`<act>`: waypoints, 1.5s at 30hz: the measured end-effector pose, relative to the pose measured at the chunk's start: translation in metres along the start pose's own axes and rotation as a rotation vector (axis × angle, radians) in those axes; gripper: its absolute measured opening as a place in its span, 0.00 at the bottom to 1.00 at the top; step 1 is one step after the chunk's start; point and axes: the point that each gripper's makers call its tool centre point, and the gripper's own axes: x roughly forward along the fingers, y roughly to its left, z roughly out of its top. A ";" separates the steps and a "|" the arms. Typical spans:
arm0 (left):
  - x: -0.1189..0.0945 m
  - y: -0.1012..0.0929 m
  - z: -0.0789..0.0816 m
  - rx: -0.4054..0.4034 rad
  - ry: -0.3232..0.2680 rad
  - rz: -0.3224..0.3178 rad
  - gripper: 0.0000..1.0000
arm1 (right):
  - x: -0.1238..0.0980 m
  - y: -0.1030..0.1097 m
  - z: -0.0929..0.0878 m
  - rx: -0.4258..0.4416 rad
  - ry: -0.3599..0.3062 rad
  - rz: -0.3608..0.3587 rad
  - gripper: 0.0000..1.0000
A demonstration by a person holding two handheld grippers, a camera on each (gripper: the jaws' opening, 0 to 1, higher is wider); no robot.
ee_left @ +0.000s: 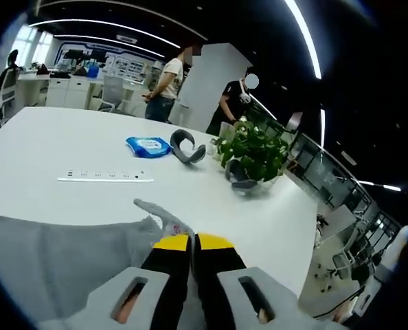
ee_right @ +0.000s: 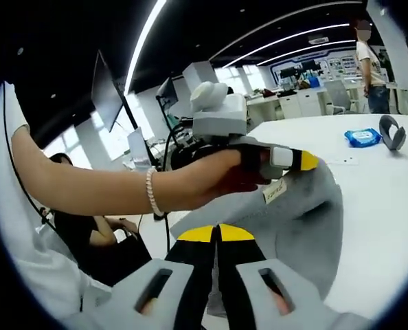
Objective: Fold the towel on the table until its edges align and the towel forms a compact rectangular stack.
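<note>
The grey towel lies on the white table, and one corner of it sticks up from my left gripper, which is shut on it. In the right gripper view the towel hangs lifted in a fold above the table. The left gripper, held by a hand, pinches the towel's upper edge near a small label. My right gripper is shut on the towel's lower near edge, with grey cloth showing between its jaws.
Beyond the towel lie a white power strip, a blue wipes pack, a curved grey object and a potted plant near the table's right edge. Two people stand behind the table. A seated person is at the left.
</note>
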 end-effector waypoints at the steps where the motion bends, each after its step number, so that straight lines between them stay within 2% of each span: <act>1: -0.002 0.002 0.001 0.001 -0.001 0.000 0.02 | 0.002 0.002 0.001 -0.003 0.001 0.001 0.00; 7: -0.019 0.014 0.009 0.024 -0.014 -0.003 0.02 | 0.019 0.018 0.006 -0.047 0.023 0.012 0.00; 15: -0.042 0.033 0.014 0.079 -0.024 0.004 0.02 | 0.041 0.040 0.014 -0.072 0.010 0.030 0.00; 29: -0.082 0.073 0.019 0.071 -0.057 0.039 0.02 | 0.080 0.073 0.016 -0.117 0.017 0.055 0.00; 39: -0.098 0.092 0.031 0.074 -0.088 0.046 0.02 | 0.107 0.082 0.019 -0.132 0.020 0.043 0.00; 45: -0.106 0.106 0.043 0.079 -0.116 0.048 0.02 | 0.122 0.086 0.026 -0.150 0.025 0.041 0.00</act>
